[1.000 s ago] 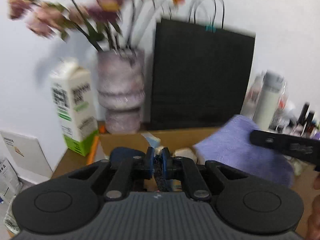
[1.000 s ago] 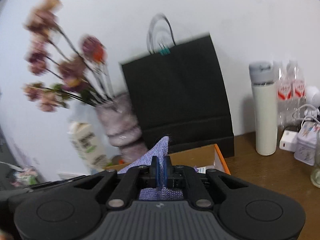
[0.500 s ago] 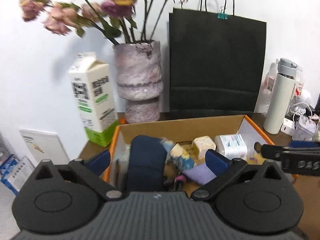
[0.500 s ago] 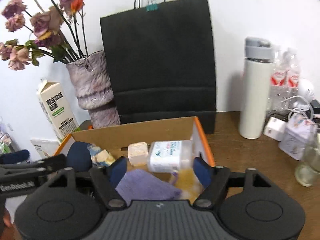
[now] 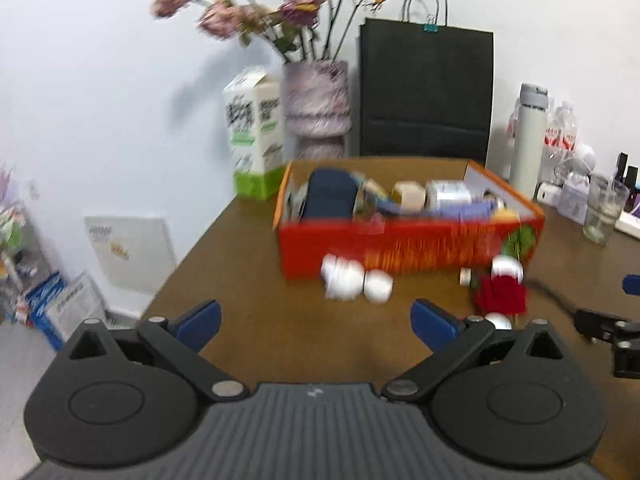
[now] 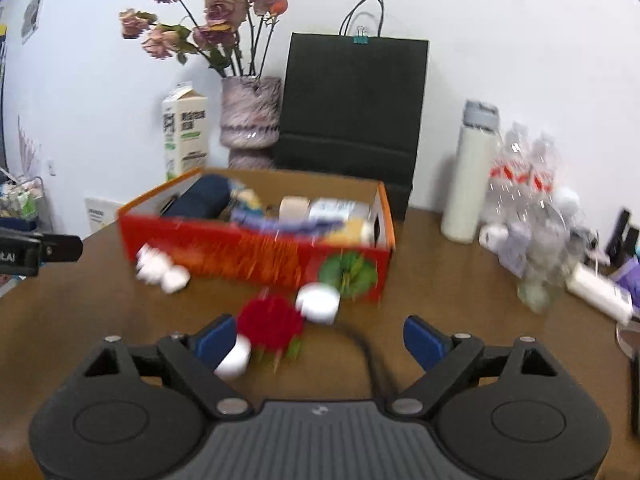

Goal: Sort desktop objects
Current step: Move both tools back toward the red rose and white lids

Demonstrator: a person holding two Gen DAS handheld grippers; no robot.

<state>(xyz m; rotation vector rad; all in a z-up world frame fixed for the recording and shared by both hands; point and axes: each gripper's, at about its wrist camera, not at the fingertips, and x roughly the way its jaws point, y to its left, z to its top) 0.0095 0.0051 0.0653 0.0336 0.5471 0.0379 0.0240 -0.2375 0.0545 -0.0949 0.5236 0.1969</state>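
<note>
The orange box (image 5: pixel 408 246) on the brown desk (image 5: pixel 256 320) already holds a fair share of the sorting: a dark blue pouch (image 5: pixel 330 198), a lilac cloth (image 6: pixel 280 222), a beige block (image 5: pixel 408 194), a white packet (image 6: pixel 338 210) and something yellow at its right end. Still loose on the desk, just in front of the box, are 2 small white jars (image 5: pixel 354 278) to the left, a red flower (image 6: pixel 270 322) with a white tub (image 6: pixel 318 302) beside it, another white piece (image 6: pixel 234 358) near the right gripper's finger, and a black cable (image 6: pixel 360 344). The left gripper (image 5: pixel 316 322) is spread wide with nothing between its fingers; the right gripper (image 6: pixel 316 340) is opening, empty too. By my reckoning, the job is about half done, with those loose pieces left to box
</note>
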